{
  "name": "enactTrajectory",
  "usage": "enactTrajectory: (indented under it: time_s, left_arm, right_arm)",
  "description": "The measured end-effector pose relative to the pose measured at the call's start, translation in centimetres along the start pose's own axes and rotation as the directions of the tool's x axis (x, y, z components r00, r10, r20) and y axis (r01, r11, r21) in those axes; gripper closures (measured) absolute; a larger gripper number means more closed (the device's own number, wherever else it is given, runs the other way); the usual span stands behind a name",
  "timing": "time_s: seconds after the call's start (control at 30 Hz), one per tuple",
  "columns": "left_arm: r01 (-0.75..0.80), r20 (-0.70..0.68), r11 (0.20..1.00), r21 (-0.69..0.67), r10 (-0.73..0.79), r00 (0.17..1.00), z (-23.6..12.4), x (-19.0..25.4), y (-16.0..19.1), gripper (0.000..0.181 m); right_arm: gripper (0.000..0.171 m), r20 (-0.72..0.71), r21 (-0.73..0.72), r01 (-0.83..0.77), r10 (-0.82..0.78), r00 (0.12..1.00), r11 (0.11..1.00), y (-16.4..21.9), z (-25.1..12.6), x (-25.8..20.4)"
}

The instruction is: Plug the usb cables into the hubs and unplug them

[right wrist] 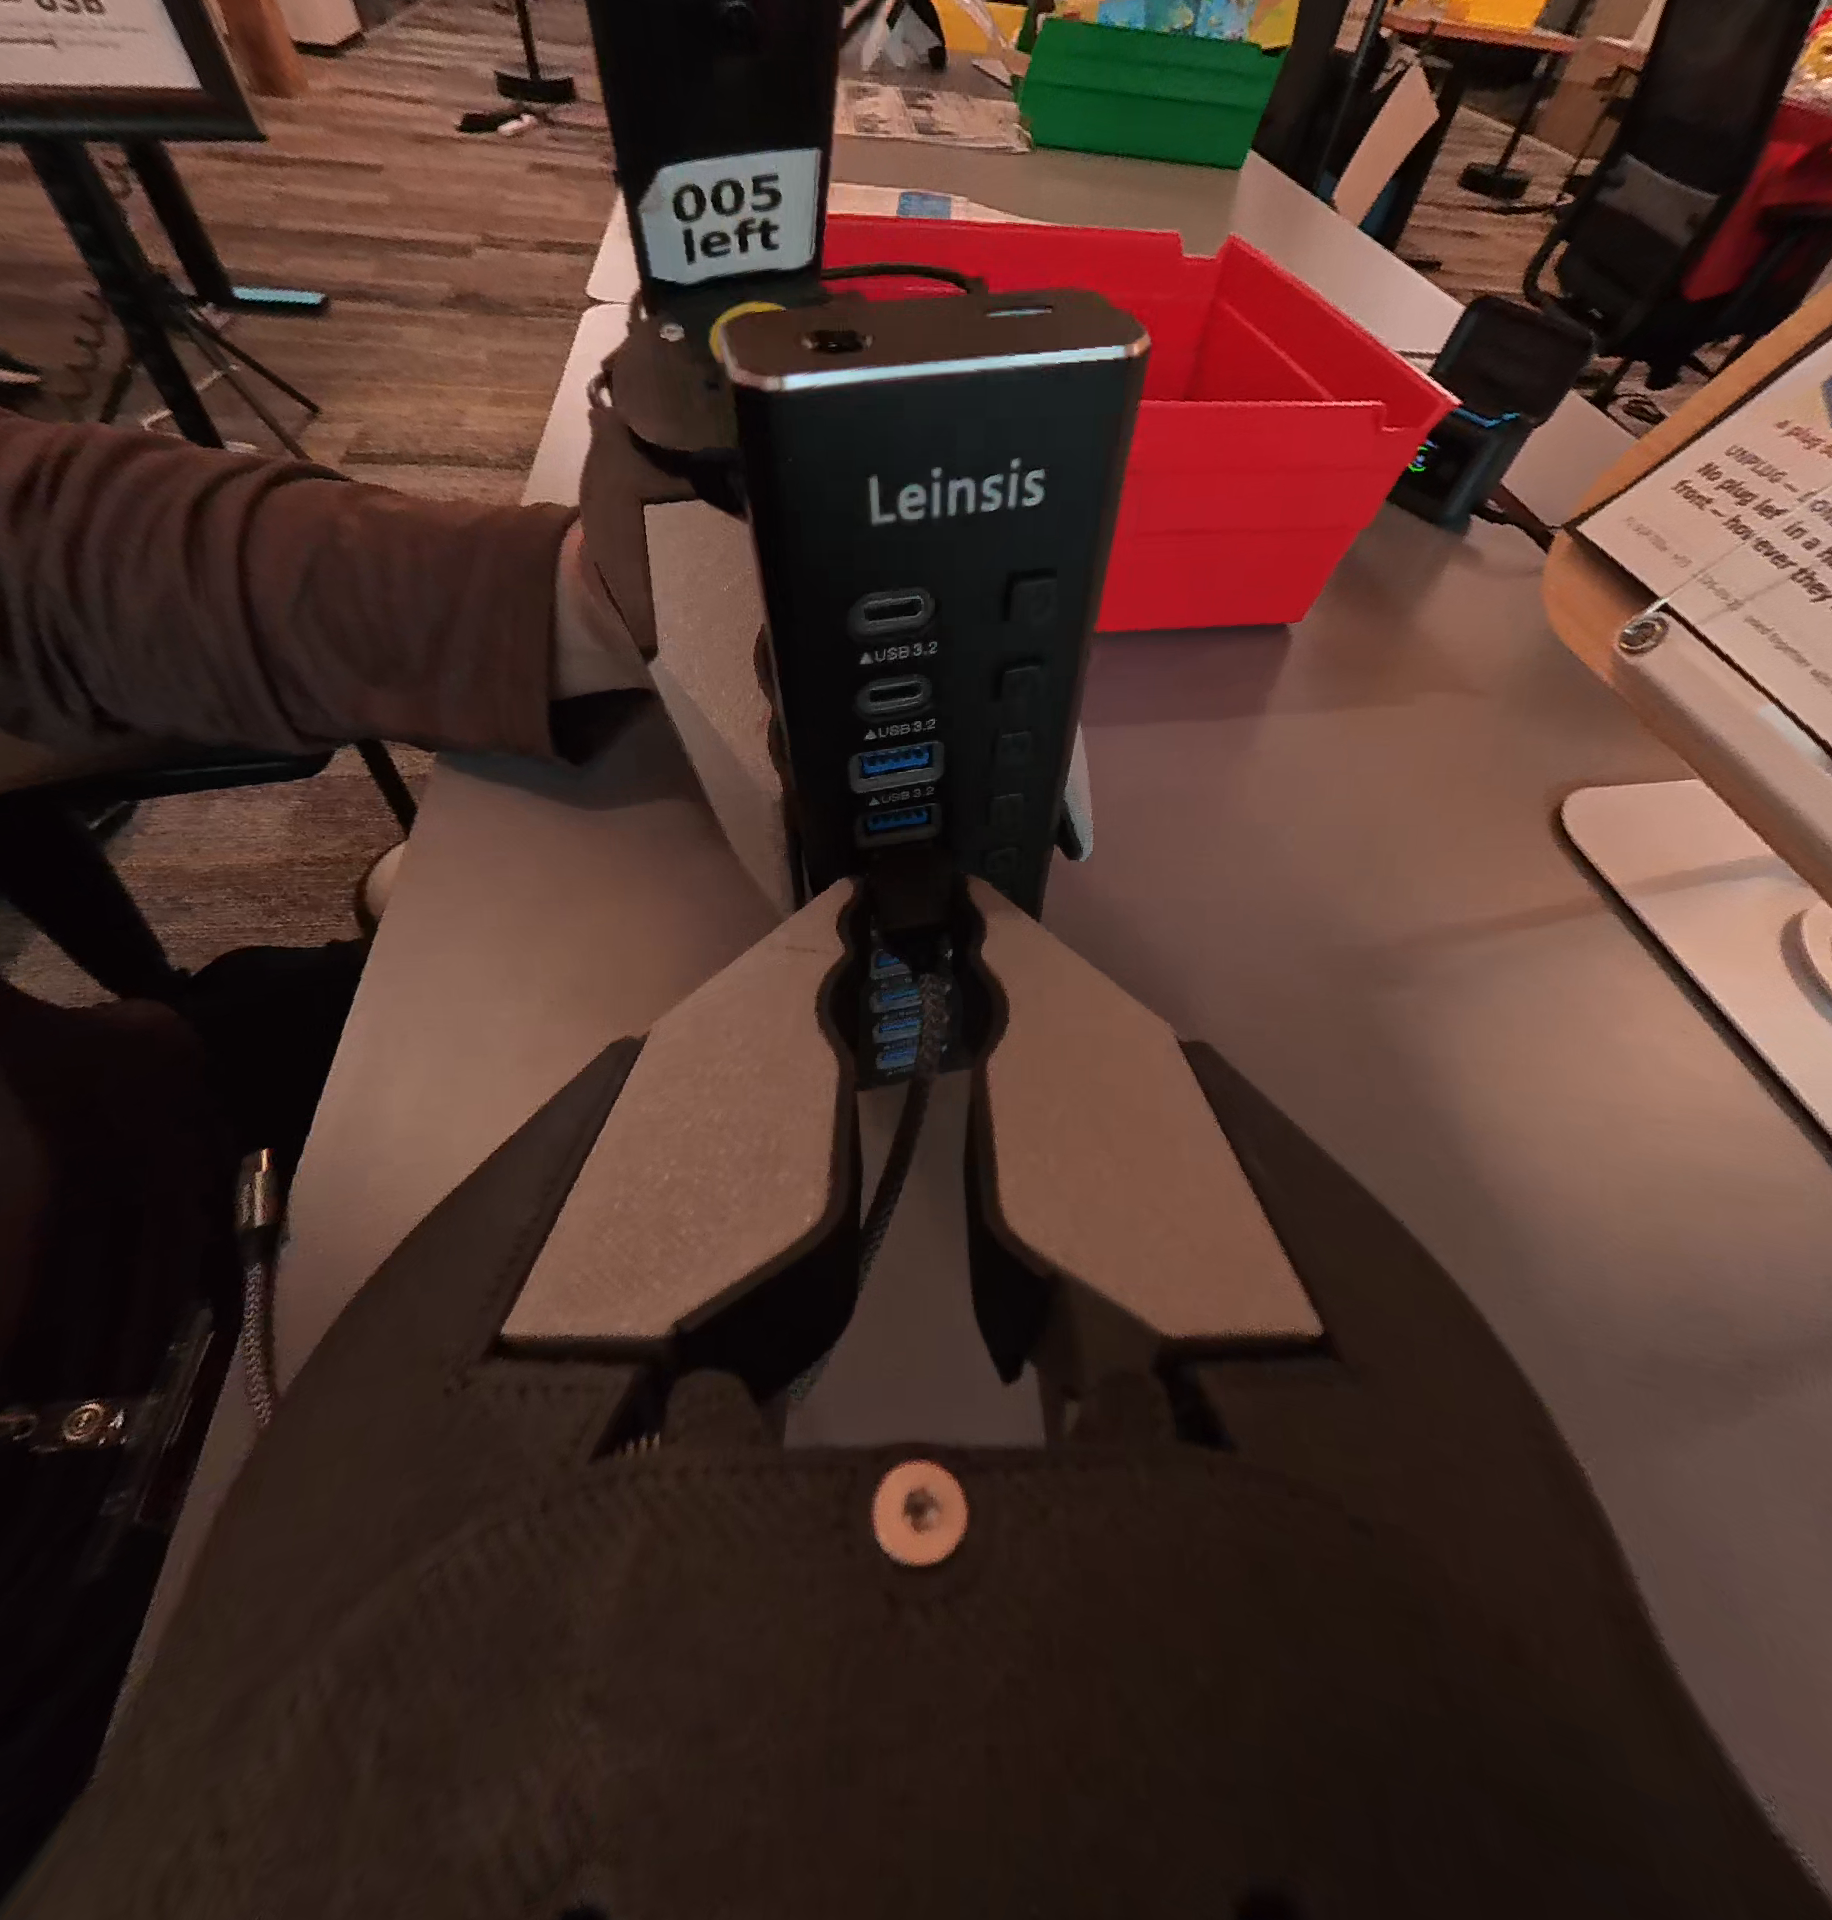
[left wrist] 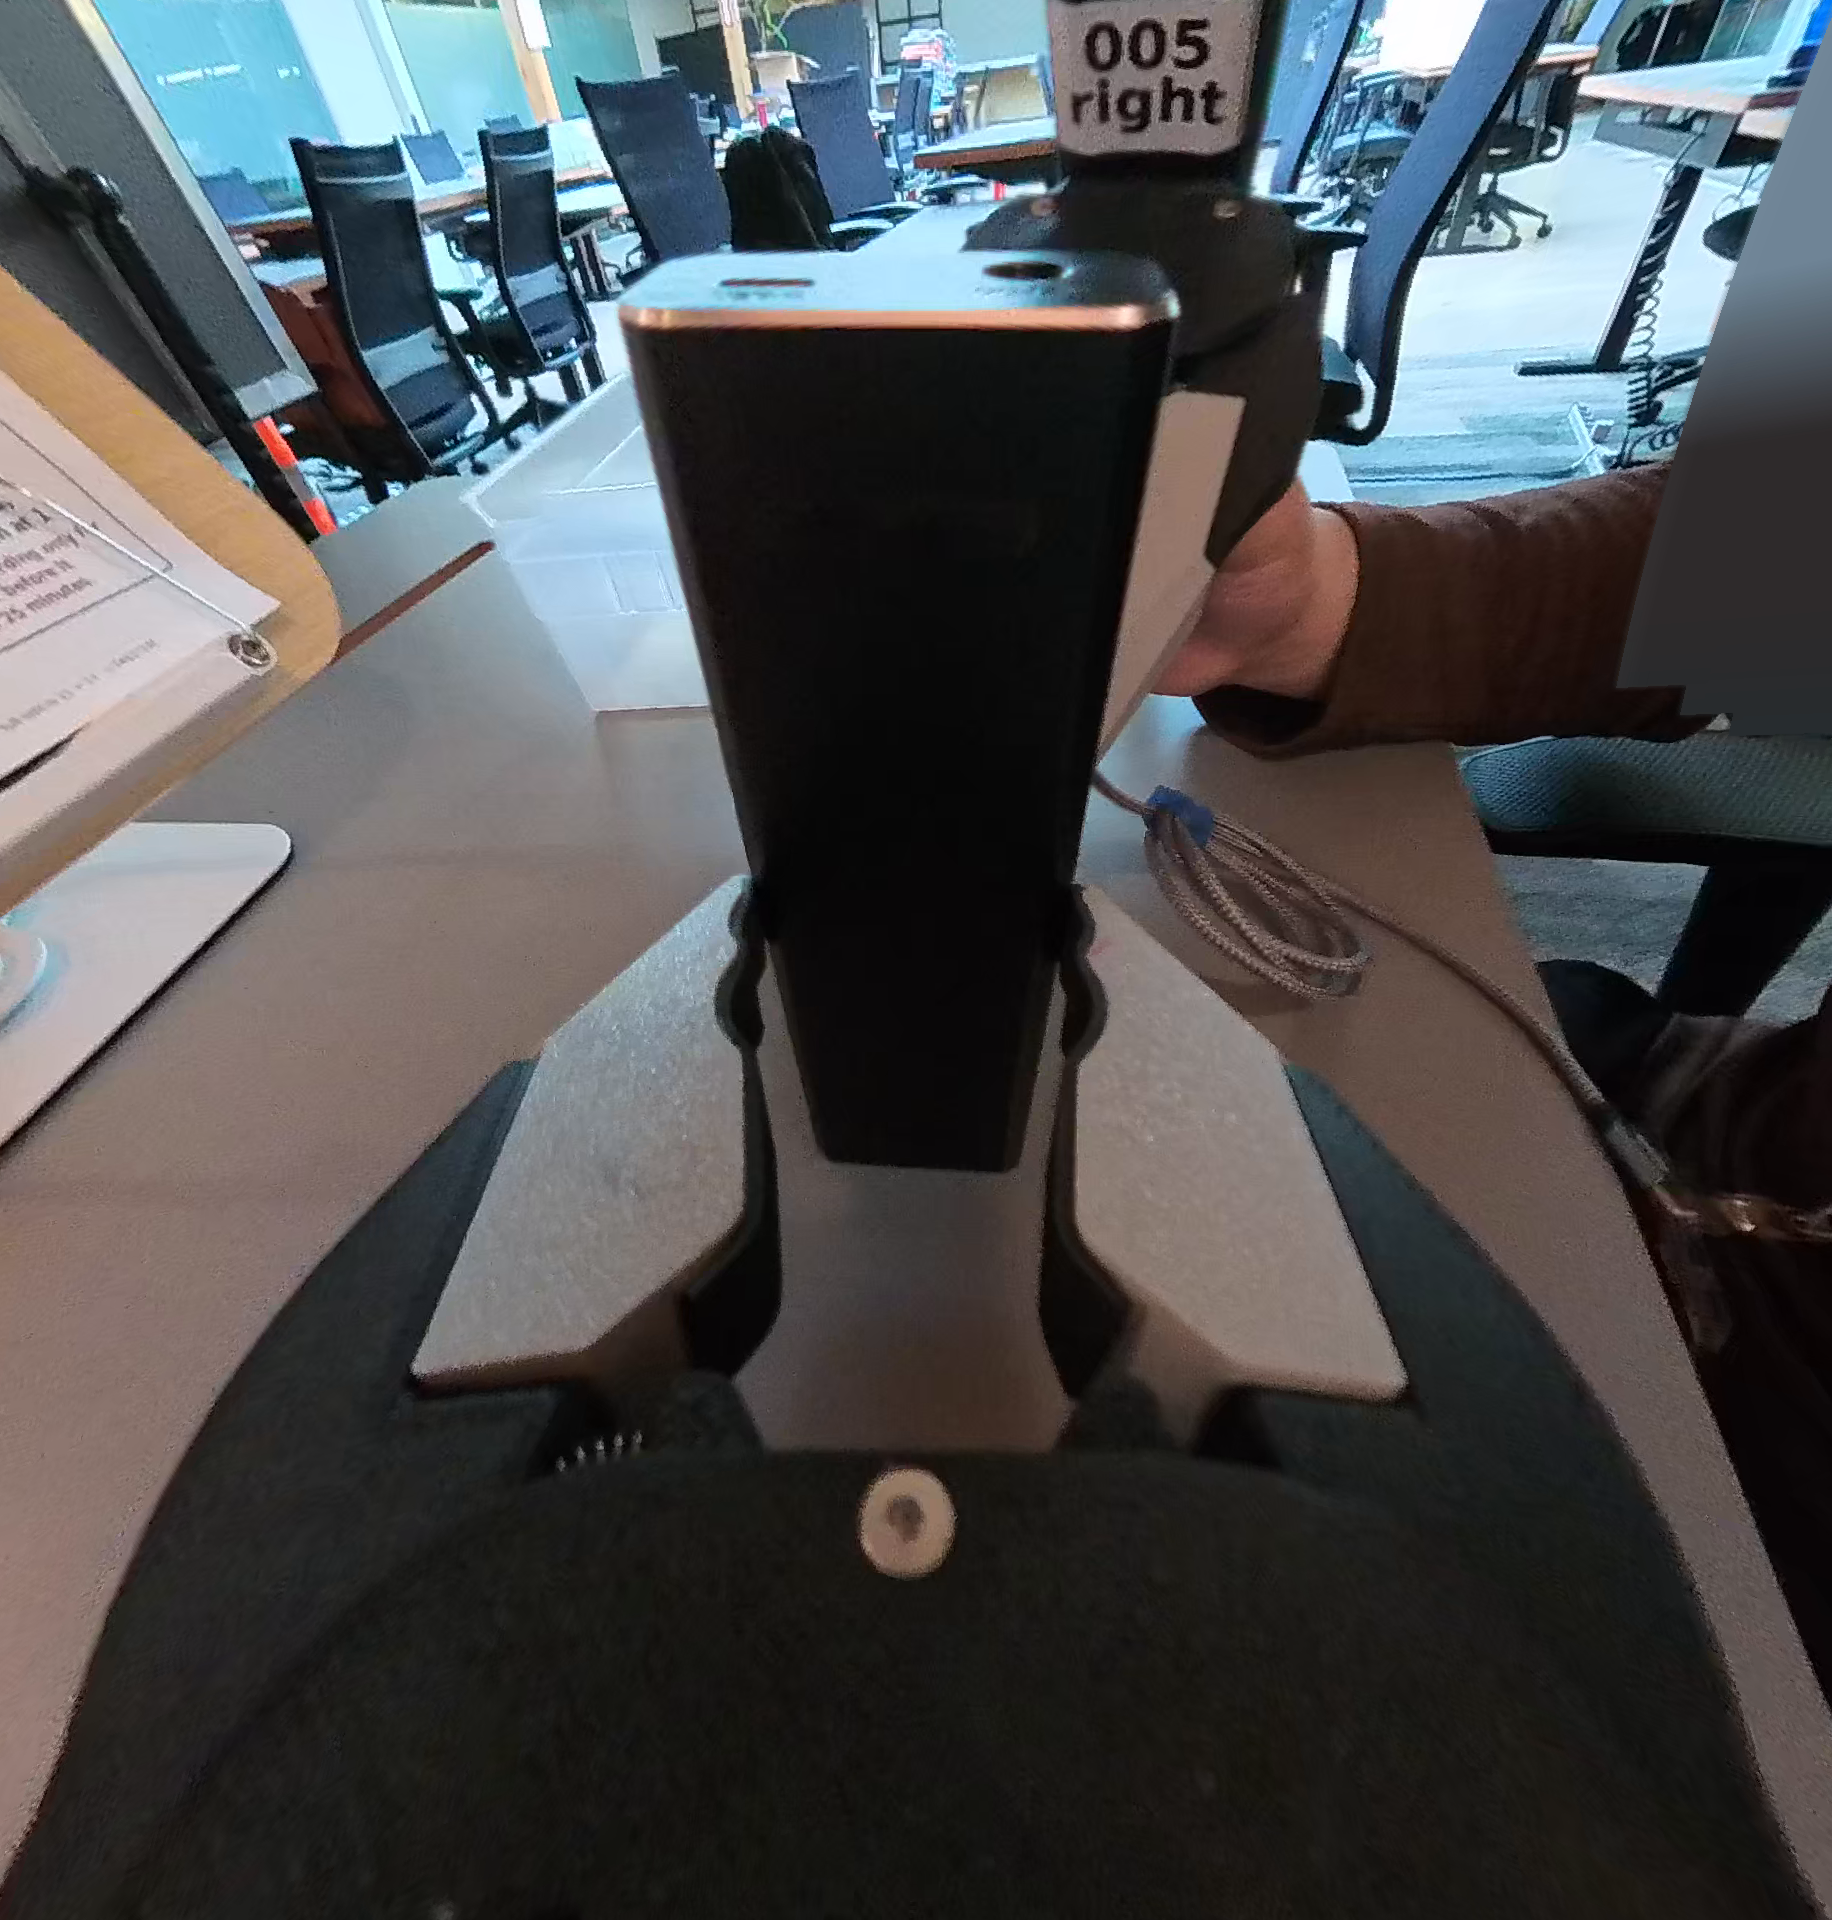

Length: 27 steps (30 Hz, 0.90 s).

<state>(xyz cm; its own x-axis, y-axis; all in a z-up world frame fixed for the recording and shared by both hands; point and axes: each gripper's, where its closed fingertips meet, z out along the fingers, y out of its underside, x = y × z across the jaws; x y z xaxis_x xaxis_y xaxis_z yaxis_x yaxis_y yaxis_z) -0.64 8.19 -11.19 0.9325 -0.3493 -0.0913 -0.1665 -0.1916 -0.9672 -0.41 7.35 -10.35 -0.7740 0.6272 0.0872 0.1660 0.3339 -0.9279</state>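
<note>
My left gripper [left wrist: 907,925] is shut on a black USB hub [left wrist: 891,675] and holds it upright above the grey table [left wrist: 424,935], plain back toward that camera. In the right wrist view the hub's port face [right wrist: 943,540] shows. My right gripper [right wrist: 909,906] is shut on a black USB plug [right wrist: 907,883] set against the port column, just below two blue ports. I cannot tell how deep the plug sits. Its braided cable [right wrist: 891,1174] runs back between the fingers. A hand and brown sleeve [left wrist: 1431,603] hold the right gripper behind the hub.
A coiled braided cable [left wrist: 1255,914] lies on the table right of the hub, near the edge. A red bin [right wrist: 1255,468] and small black device [right wrist: 1483,436] stand behind. A clear box [left wrist: 600,540] and a sign stand with white base [left wrist: 112,935] sit left.
</note>
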Motion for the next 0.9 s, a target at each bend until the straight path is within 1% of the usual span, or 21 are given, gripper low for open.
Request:
enactTrajectory:
  time_s: [0.1,0.2,0.23,0.3,0.37,0.43,0.53,0.57,0.6,0.67,0.77,0.83,0.9]
  left_arm:
    - [0.033,0.002,0.999,-0.008,-0.033,0.999,0.2,-0.3,0.3,0.126]
    - [0.024,0.014,0.999,-0.031,-0.024,1.0,0.6,-0.4,0.8,0.126]
    - [0.011,0.007,0.999,-0.049,-0.01,1.0,0.8,-0.2,1.1,0.126]
    - [-0.03,0.023,0.991,-0.133,0.033,0.999,1.5,-0.1,2.4,0.125]
    - [-0.062,0.061,0.989,-0.133,0.071,0.996,2.0,-0.3,2.5,0.125]
    - [-0.045,0.049,0.989,-0.138,0.053,0.997,2.1,-0.4,2.7,0.125]
    - [-0.018,0.07,0.99,-0.143,0.028,0.997,1.9,-1.0,3.0,0.126]
    - [-0.014,0.073,0.99,-0.143,0.025,0.997,1.8,-1.1,3.0,0.125]
    - [-0.01,0.076,0.99,-0.141,0.021,0.997,1.7,-1.2,3.0,0.125]
    - [-0.013,0.075,0.991,-0.133,0.023,0.997,1.6,-1.2,2.9,0.126]
    - [-0.01,0.071,0.992,-0.123,0.018,0.997,1.6,-1.2,2.9,0.126]
    - [-0.003,0.067,0.993,-0.121,0.011,0.998,1.6,-1.3,2.9,0.126]
    - [0.003,0.061,0.993,-0.115,0.004,0.998,1.5,-1.2,2.9,0.126]
  right_arm:
    - [0.16,-0.024,0.008,-0.001,0.001,1.0,1.0,-0.2,-0.1,0.4]
    - [0.162,-0.04,0.029,-0.008,0.009,0.999,1.0,-0.5,-0.4,0.7]
    - [0.171,-0.064,0.051,-0.011,0.014,0.998,0.999,-0.7,-0.6,1.1]
    - [0.171,-0.036,0.127,-0.027,0.032,0.999,0.991,-2.0,-1.4,0.8]
    - [0.171,-0.032,0.154,-0.054,0.06,0.998,0.987,-2.4,-2.1,1.2]
    - [0.171,-0.035,0.136,-0.091,0.097,0.995,0.986,-1.8,-2.1,1.8]
    - [0.171,-0.009,0.089,-0.135,0.136,0.991,0.987,-0.8,-1.7,1.9]
    - [0.165,-0.005,0.069,-0.13,0.131,0.991,0.989,-0.5,-1.6,1.9]
    - [0.149,-0.007,0.038,-0.121,0.121,0.993,0.992,-0.1,-1.4,1.8]
    - [0.129,-0.01,-0.035,-0.083,0.083,0.997,0.996,0.9,-1.0,1.5]
    - [0.109,0.003,-0.094,-0.017,0.017,1.0,0.995,1.8,-0.4,0.7]
    - [0.091,0.013,-0.169,-0.01,0.013,1.0,0.985,3.2,0.2,0.6]
    - [0.082,0.004,-0.263,-0.011,0.013,1.0,0.965,5.2,0.8,0.9]
